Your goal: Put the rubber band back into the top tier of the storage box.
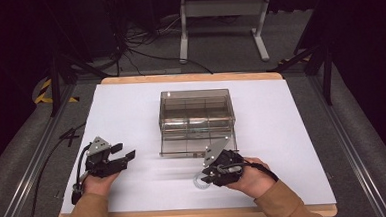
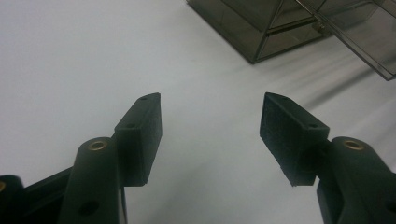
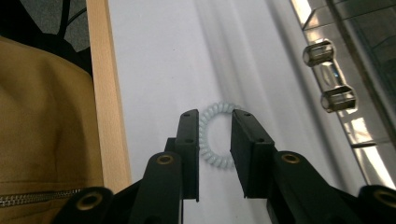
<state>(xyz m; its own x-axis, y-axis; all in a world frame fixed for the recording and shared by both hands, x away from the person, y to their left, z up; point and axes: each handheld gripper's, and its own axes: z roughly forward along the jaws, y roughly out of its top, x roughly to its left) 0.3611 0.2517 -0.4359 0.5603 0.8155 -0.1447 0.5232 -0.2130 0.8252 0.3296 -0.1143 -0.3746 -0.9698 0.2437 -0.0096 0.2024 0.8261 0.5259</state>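
Hair tie (image 3: pixel 211 140) lies on the table (image 1: pixel 131 111) between the right gripper's (image 3: pixel 214 119) narrow, unclenched jaws; left gripper (image 2: pixel 210 116) is released.

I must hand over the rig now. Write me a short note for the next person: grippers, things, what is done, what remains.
Left gripper: open, nothing between the jaws, resting on the white table cover, apart from the box.
Right gripper: jaws narrow, over the pale spiral hair tie, which lies flat on the white cover near the front edge; a firm grip is not visible.
Smoky clear compartment box: mid-table, lid open toward the person.
Done: box opened, hair tie reached.
Left, probably: grip the tie, lift it, put it into a compartment.
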